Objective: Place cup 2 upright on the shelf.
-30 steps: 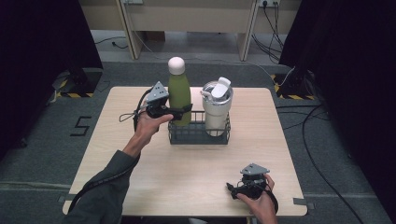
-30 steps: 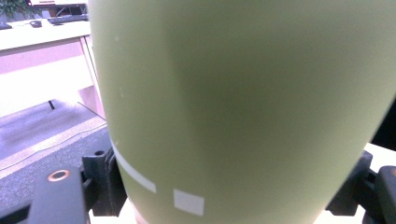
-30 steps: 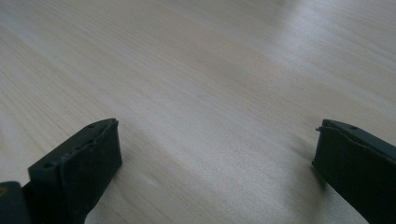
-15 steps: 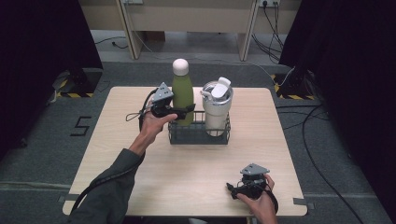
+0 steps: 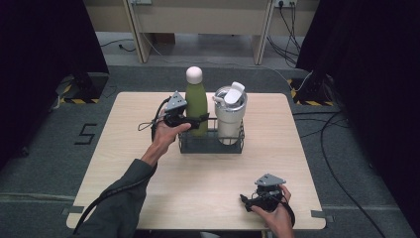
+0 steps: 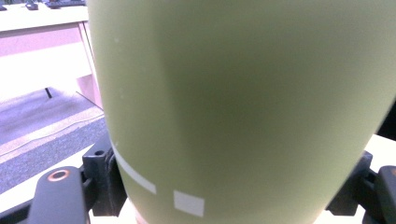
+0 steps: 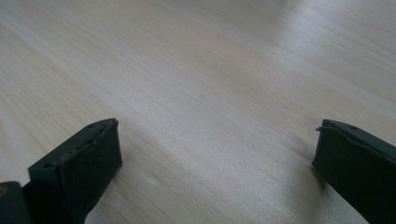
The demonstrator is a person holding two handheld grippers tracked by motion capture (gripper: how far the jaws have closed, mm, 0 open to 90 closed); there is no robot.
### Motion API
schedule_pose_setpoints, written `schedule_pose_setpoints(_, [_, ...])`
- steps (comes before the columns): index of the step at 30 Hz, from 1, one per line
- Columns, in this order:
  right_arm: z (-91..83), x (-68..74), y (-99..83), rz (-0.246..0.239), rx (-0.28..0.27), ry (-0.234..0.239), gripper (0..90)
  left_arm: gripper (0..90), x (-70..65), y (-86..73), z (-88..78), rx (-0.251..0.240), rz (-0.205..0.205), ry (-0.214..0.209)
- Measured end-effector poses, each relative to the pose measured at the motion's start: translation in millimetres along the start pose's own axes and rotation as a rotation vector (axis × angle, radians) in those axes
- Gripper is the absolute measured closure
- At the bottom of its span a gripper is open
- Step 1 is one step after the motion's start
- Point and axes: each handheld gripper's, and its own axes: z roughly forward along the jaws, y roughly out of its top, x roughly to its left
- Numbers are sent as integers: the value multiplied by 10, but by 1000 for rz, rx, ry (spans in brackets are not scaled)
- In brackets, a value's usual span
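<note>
clamping the green bottle (image 5: 196, 106) between them, the left gripper (image 5: 197, 119) fingers hold shut.

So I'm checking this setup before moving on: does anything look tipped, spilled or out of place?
Nothing stands out. The green bottle stands upright in the wire basket beside the white tumbler, gripped by the left gripper. The right gripper rests open on the table. No spills show.

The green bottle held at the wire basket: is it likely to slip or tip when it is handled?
The green bottle looks rigid, probably metal, so it should not bend under the left gripper. Its smooth matte wall may slip a little if held loosely. It is tall and narrow, so it could tip easily outside the wire basket.
</note>
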Motion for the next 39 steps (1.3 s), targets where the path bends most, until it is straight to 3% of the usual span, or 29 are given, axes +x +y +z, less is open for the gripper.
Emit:
schedule_pose_setpoints(21, [2, 1, 0, 1, -2, 0, 13, 202, 44, -252, 102, 35, -18, 14])
schedule_pose_setpoints(39, [0, 2, 0, 1, 2, 1, 13, 201, 33, -330, 125, 33, -9, 11])
